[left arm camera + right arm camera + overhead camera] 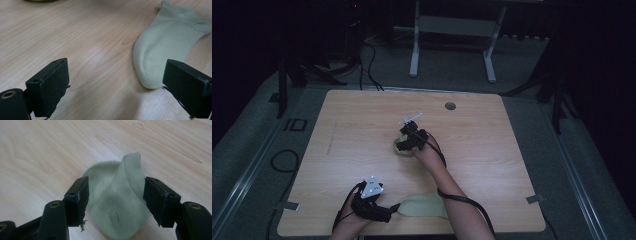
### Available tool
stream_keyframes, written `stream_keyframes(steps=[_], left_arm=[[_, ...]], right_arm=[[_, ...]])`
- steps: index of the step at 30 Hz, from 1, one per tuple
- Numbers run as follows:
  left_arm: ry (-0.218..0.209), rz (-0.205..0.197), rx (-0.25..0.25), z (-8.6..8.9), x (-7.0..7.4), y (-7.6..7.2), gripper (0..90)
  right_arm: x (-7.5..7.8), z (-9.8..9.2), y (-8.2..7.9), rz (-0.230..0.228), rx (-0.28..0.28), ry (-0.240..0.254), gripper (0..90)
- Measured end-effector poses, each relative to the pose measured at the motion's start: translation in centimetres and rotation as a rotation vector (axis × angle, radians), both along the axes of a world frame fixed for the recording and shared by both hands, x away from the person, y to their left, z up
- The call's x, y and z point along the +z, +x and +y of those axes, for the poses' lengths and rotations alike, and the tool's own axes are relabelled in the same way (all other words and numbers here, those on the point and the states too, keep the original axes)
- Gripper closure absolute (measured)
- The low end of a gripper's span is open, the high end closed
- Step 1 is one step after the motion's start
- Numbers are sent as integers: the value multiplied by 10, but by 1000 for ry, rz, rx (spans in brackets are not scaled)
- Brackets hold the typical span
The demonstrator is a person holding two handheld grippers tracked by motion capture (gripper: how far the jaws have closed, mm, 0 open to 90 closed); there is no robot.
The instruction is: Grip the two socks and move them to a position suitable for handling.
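Resting near the bottom edge of the high view, the left gripper (373, 200) had its jaws spread wide with nothing between them. In the left gripper view a pale green flat sock (165, 47) lay on the wooden surface (75, 37) at the right of the frame, its toe end just beside the right jaw and not pinched by it. In the high view that flat sock (424, 206) sat at bottom centre, just right of the left gripper. Around mid-frame, the right gripper (408, 140) hung over a second, bunched sock (402, 147). Its own view showed the bunched sock (117, 205) between parted jaws; whether the pads pressed it I could not tell.
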State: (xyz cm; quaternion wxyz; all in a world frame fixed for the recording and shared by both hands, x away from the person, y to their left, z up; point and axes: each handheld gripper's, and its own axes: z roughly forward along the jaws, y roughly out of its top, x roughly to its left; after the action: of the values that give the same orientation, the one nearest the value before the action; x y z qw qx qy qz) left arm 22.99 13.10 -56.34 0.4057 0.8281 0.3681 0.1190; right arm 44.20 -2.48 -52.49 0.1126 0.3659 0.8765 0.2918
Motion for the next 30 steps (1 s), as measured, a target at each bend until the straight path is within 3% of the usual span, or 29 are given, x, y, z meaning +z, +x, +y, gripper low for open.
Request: stream_keyframes(steps=[5,8,10,15,19,24,30], left_arm=[[2,4,4,1,-1,0,71],[-7,8,18,3,-1,1,71],[-18,12,26,5,-1,2,71],[-17,8,33,6,0,2,71],[-9,11,32,4,-1,1,71],[-9,8,33,5,-1,2,71],[-9,15,38,5,-2,2,71]], right_arm=[[-14,9,6,16,-41,-28,373],[-20,17,4,13,-20,-63,369],[-22,23,0,-27,-1,-123,436],[-21,26,-5,-31,24,-125,624],[-20,28,-7,-60,46,-159,789],[-12,22,-9,-68,59,-167,819],[13,3,-22,-98,56,-124,819]])
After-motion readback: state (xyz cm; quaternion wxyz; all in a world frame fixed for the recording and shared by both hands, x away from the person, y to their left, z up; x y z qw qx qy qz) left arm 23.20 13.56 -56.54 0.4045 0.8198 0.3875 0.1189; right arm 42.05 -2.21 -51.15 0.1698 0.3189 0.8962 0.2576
